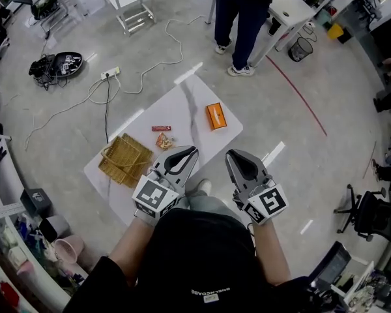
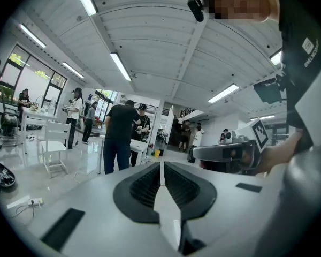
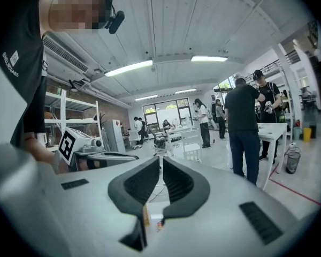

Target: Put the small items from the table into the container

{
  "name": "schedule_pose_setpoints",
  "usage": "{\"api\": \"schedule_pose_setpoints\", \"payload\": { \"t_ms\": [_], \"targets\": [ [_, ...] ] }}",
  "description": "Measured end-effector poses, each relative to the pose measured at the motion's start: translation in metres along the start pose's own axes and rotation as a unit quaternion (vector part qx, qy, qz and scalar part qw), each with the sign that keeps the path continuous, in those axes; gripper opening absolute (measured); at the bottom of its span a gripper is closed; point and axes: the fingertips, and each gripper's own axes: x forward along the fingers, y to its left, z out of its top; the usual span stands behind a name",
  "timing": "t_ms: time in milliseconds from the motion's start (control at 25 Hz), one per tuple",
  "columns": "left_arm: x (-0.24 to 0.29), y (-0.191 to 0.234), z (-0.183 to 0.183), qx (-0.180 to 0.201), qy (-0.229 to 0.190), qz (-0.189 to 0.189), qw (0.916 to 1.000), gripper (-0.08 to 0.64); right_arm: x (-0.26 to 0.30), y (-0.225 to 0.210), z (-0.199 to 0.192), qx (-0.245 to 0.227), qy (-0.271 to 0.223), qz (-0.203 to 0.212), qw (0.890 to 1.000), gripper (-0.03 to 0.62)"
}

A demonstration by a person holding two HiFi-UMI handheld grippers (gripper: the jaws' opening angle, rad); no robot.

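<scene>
Nearest to us, low in the head view, we hold both grippers out over the near edge of the surface (image 1: pixel 189 103). The left gripper (image 1: pixel 194 149) has its jaws pressed together with nothing between them, and its own view (image 2: pixel 161 164) shows the same. The right gripper (image 1: pixel 230 153) is just beside it. Its jaws are also drawn in to a thin slit and hold nothing, as its own view (image 3: pixel 161 157) confirms. Both gripper views look out level across the room, not down at the items.

Just beyond the left gripper, at the lower left of the surface, sits the woven basket (image 1: pixel 120 152), which we take to be the container. We can make out nothing inside it. A little further up, near the basket's upper right corner, lies a crinkled packet (image 1: pixel 164 141). Just above that is a small red bar (image 1: pixel 161 128). Further on, towards the right edge of the surface and well apart from the basket, lies an orange box (image 1: pixel 215 116).

We judge the task not yet begun: all three items lie on the surface, none in the basket, and neither gripper is near one. Picking up and dropping in each of the three is left to do, and the packet is the closest to start with.
</scene>
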Motion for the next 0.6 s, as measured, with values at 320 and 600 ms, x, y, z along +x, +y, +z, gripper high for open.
{"api": "schedule_pose_setpoints", "payload": {
  "t_ms": [320,600],
  "targets": [
    [-0.006,0.032,-0.054,-0.041,0.043,0.049,0.997,0.065,0.024,0.011,-0.022,-0.001,0.036,0.034,0.999,0.011],
    [-0.017,0.059,-0.119,-0.093,0.101,0.098,0.9857,0.124,0.043,0.024,-0.04,0.001,0.065,0.064,0.996,0.011]
  ]
}}
